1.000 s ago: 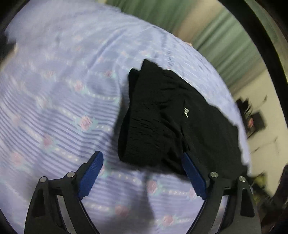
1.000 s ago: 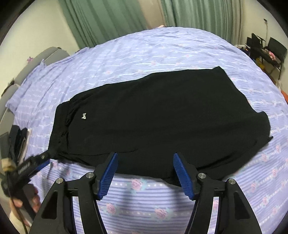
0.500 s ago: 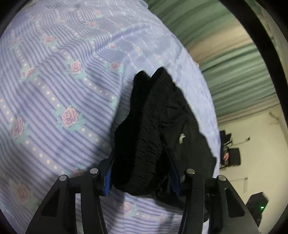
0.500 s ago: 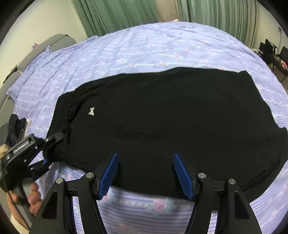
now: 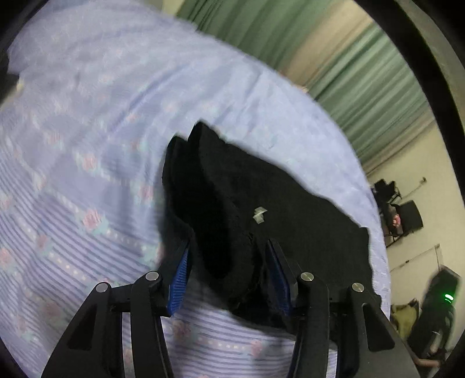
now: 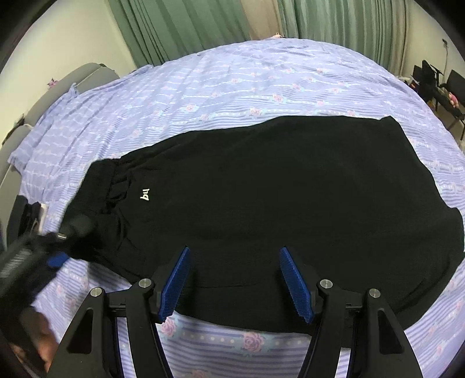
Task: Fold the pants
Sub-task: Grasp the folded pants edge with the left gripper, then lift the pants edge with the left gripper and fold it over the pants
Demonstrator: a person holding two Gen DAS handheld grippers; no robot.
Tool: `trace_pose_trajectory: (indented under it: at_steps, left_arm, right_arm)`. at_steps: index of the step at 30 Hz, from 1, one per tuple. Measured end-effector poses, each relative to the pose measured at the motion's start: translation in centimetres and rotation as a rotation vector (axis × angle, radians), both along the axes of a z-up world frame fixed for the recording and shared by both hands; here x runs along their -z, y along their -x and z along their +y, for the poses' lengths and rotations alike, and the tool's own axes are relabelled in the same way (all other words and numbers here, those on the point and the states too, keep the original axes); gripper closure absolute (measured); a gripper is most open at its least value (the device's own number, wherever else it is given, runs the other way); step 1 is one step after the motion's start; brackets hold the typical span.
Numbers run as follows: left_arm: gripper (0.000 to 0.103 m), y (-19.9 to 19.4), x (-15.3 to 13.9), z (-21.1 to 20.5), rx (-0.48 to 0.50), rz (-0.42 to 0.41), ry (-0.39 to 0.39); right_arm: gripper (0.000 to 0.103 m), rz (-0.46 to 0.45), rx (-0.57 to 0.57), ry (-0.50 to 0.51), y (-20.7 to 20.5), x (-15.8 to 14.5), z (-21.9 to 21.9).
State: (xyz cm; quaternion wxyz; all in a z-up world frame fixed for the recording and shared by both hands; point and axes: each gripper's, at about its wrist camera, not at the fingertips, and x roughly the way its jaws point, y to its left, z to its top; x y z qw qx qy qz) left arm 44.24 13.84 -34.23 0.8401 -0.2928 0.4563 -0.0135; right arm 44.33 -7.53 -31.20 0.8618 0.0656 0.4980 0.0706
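Black pants (image 6: pixel 290 203) lie spread flat on a bed (image 6: pixel 261 87) covered by a lilac striped sheet with pink roses, and everything here is placed by those pants. Their gathered waistband (image 6: pixel 101 186) is at the left end in the right wrist view, with a small white logo (image 6: pixel 144 195) just beside it on the front panel; the leg end reaches toward the right side of the bed. The left hand-held gripper (image 5: pixel 226 276) has just been closing its jaws and now pinches the near corner of the waistband, the bunched black cloth filling the gap between the blue pads (image 5: pixel 178 276) and rising off the sheet there in a hump. In the right wrist view that same gripper appears blurred at the left corner of the pants, with part of a hand (image 6: pixel 43 343) below it. The right hand-held gripper (image 6: pixel 235 282) sits at the near long edge of the pants, roughly midway along them, its jaws moderately wide apart with the flat cloth edge lying between and under the pads, which do not press on it. Beyond the far edge of the pants, past the bed, hang green curtains (image 6: pixel 189 26); to the right of the leg end stand dark chairs (image 6: pixel 436 81).
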Motion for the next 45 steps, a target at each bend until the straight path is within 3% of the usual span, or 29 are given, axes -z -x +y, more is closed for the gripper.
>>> trace_pose_trajectory:
  at_steps: [2, 5, 6, 7, 8, 11, 13, 18, 20, 21, 26, 30, 37, 45]
  left_arm:
    - [0.052, -0.4, 2.1, 1.2, -0.055, 0.055, 0.061]
    - [0.048, -0.6, 4.9, 3.3, -0.123, 0.101, 0.237]
    - [0.048, -0.6, 5.4, 3.5, -0.131, 0.104, 0.257]
    - [0.049, -0.8, 5.7, 3.8, -0.137, 0.103, 0.271]
    - [0.058, -0.9, 5.7, 3.9, -0.137, 0.104, 0.274]
    - [0.074, -1.3, 3.7, 3.9, -0.081, 0.091, 0.205]
    - [0.076, -1.4, 1.3, 3.6, -0.037, 0.059, 0.129]
    - [0.076, -2.0, -7.1, -2.9, 0.148, -0.072, -0.228]
    - [0.076, -2.5, -9.7, -6.9, 0.220, -0.118, -0.331]
    - [0.077, -2.8, -10.5, -8.2, 0.245, -0.133, -0.343]
    - [0.078, -4.2, -13.0, -16.4, 0.392, -0.202, -0.368]
    - [0.079, -7.2, -12.6, -23.1, 0.486, -0.201, -0.334]
    - [0.080, -8.8, -9.2, -31.7, 0.594, -0.108, -0.201]
    - [0.079, -9.3, -5.6, -39.5, 0.695, -0.029, -0.171]
  right_arm:
    - [0.038, -0.006, 0.000, -0.001, 0.0, -0.2, 0.0]
    - [0.038, -0.009, -0.003, -0.001, 0.1, -0.4, -0.1]
    - [0.038, -0.008, -0.004, -0.002, 0.0, -0.3, -0.1]
    - [0.038, -0.007, -0.004, -0.002, 0.0, -0.3, -0.1]
    - [0.038, -0.008, -0.003, -0.001, 0.0, -0.4, -0.1]
    - [0.038, -0.012, -0.009, 0.001, 0.3, -0.6, -0.3]
    - [0.038, -0.021, -0.006, -0.004, 0.7, -1.0, -0.8]
    - [0.038, -0.055, 0.032, -0.027, 1.6, -3.1, -3.6]
    - [0.038, -0.066, 0.053, -0.040, 1.8, -4.0, -5.3]
    - [0.038, -0.070, 0.063, -0.046, 1.8, -4.3, -6.3]
    - [0.038, -0.050, 0.090, -0.062, 1.3, -4.3, -10.9]
    - [0.038, -0.028, 0.112, -0.055, 0.5, -3.7, -14.5]
    - [0.038, 0.004, 0.196, -0.057, 0.5, -2.3, -22.1]
    - [0.038, 0.044, 0.271, -0.074, 1.3, -0.1, -27.2]
